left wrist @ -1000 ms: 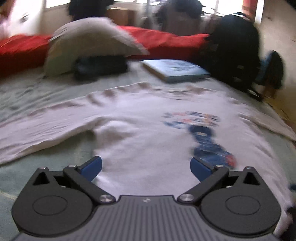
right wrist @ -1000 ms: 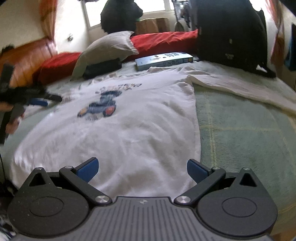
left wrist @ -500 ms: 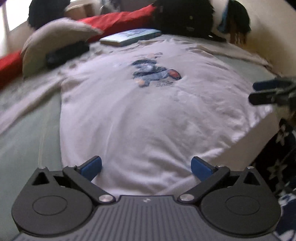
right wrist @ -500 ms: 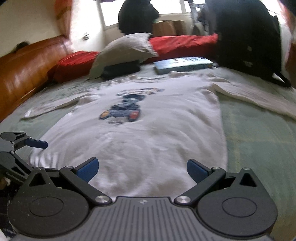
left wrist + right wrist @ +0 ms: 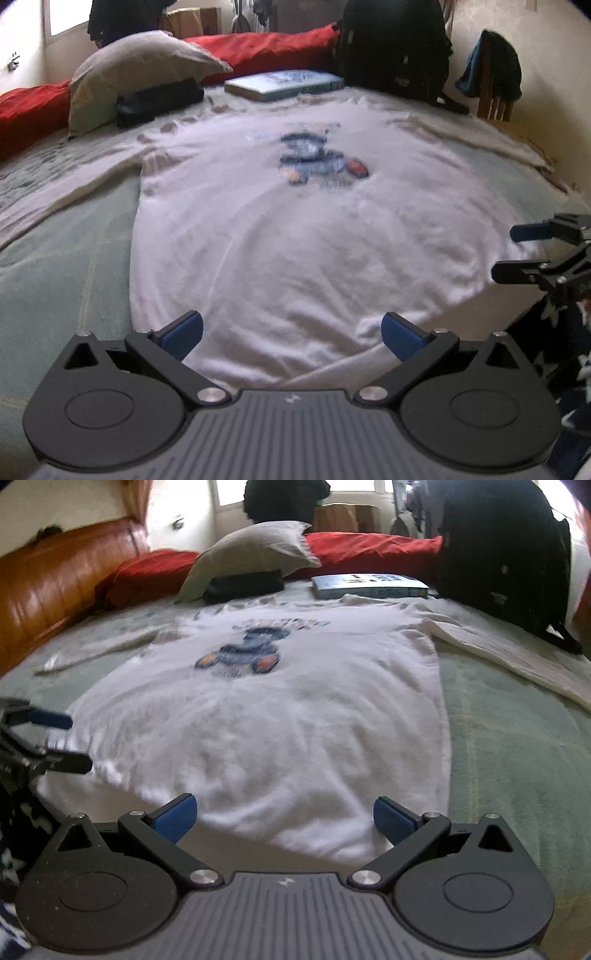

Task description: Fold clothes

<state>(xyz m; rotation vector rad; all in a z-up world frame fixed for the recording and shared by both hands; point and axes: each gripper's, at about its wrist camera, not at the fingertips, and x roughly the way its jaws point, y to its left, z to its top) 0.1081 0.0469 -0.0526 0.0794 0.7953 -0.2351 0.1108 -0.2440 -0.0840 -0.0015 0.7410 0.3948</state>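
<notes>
Book [image 5: 283,84], pillow [image 5: 140,70] and black backpack [image 5: 395,48] lie beyond white sweatshirt [image 5: 295,236] on green bedspread [image 5: 66,251]. Left gripper [image 5: 291,332] and right gripper [image 5: 284,812] are spread wide, empty.

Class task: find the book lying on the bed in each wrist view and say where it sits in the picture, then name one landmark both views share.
Left wrist view: the book lies top centre, beyond the white sweatshirt, right of the grey pillow.
Right wrist view: the book lies upper right of centre, just past the sweatshirt's collar.
Shared landmark: the grey pillow, left of the book in both.
</notes>
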